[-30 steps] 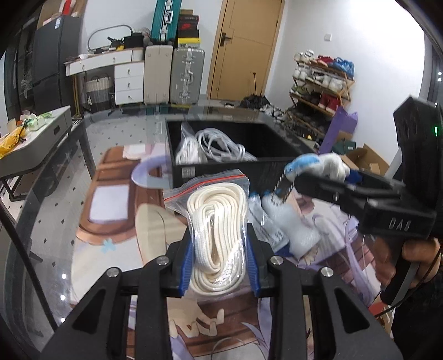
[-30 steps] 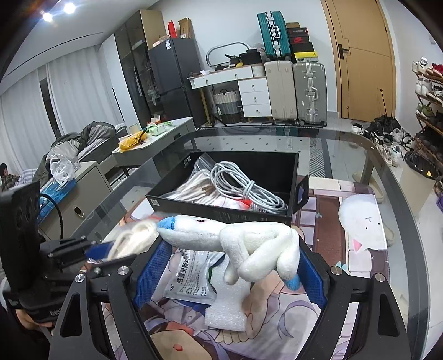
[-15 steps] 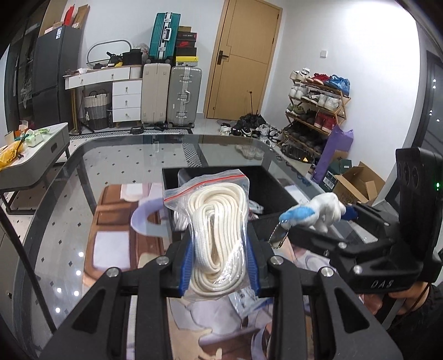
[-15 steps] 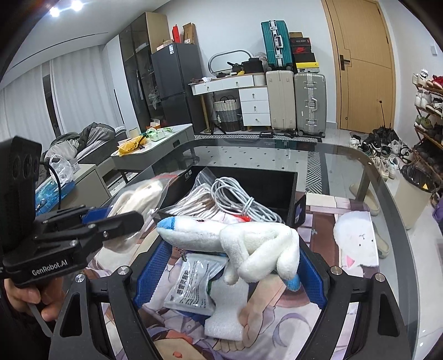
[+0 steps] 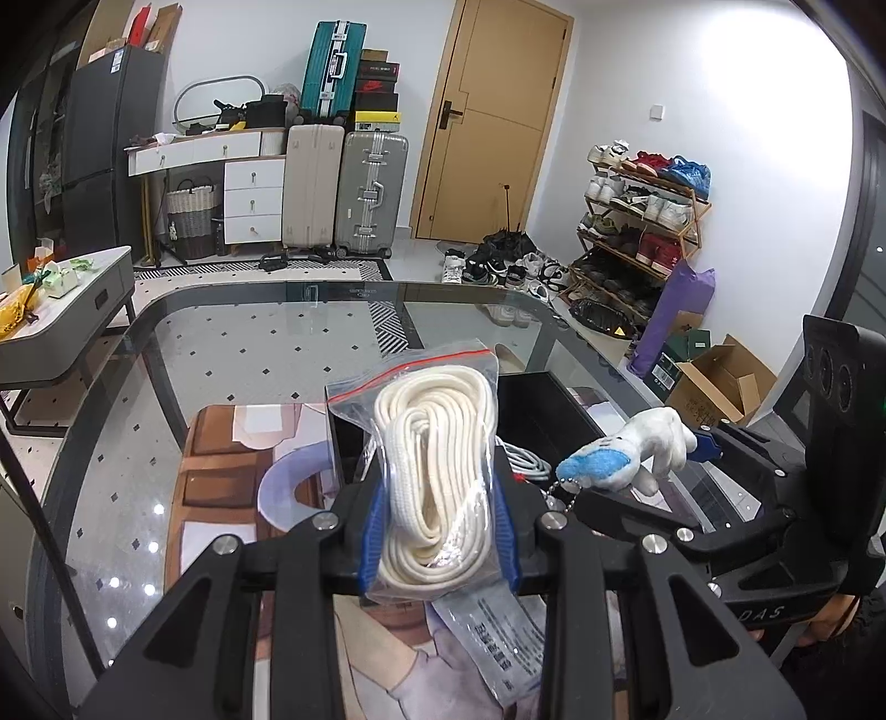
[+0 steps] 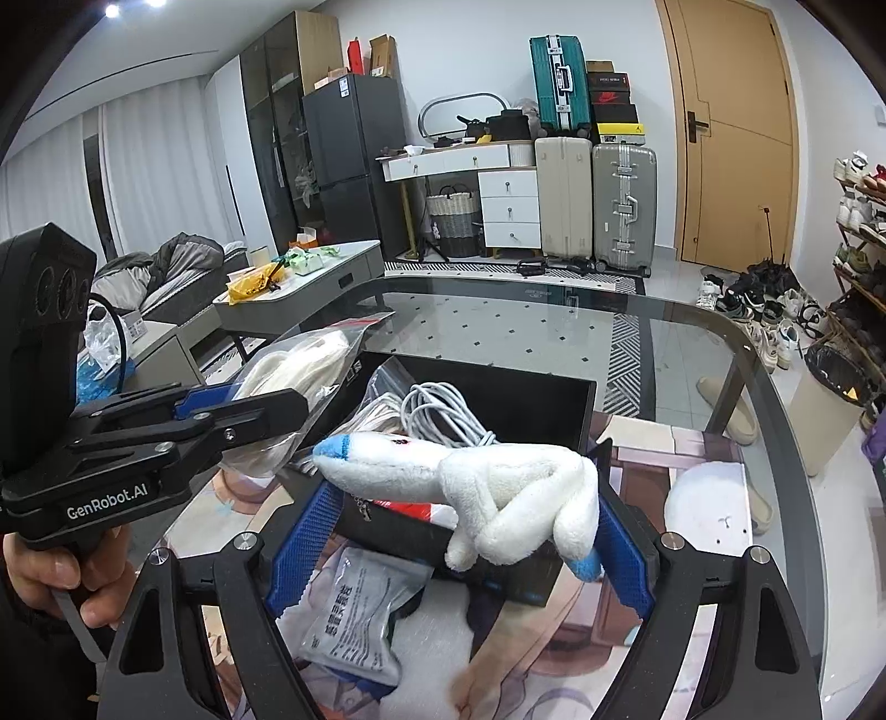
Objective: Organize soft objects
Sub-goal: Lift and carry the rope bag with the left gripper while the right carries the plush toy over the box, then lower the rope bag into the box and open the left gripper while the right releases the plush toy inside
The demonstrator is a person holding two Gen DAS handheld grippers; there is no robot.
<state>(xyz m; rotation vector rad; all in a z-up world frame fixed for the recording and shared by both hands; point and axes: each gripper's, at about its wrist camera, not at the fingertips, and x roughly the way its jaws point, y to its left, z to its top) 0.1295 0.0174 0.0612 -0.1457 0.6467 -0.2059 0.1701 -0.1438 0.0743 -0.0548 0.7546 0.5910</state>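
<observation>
Your left gripper (image 5: 437,531) clamps a clear zip bag of coiled white rope (image 5: 429,471), held above the black open-top box (image 6: 548,399) at twelve o'clock. Your right gripper (image 6: 459,531) pinches a white plush toy with blue tips (image 6: 487,487) over the box's near wall.

White walls enclose the room, with a tan wooden door (image 5: 487,122) in the far wall. Beside it stand a silver suitcase (image 5: 370,194), a beige suitcase (image 5: 311,185) and a white drawer unit (image 5: 252,196), a teal case (image 5: 332,72) stacked above. A loaded shoe rack (image 5: 637,221) lines the right wall. The glass tabletop (image 5: 266,343) shows speckled floor beneath. Pale curtains (image 6: 144,183) and ceiling spotlights (image 6: 112,10) appear at left
</observation>
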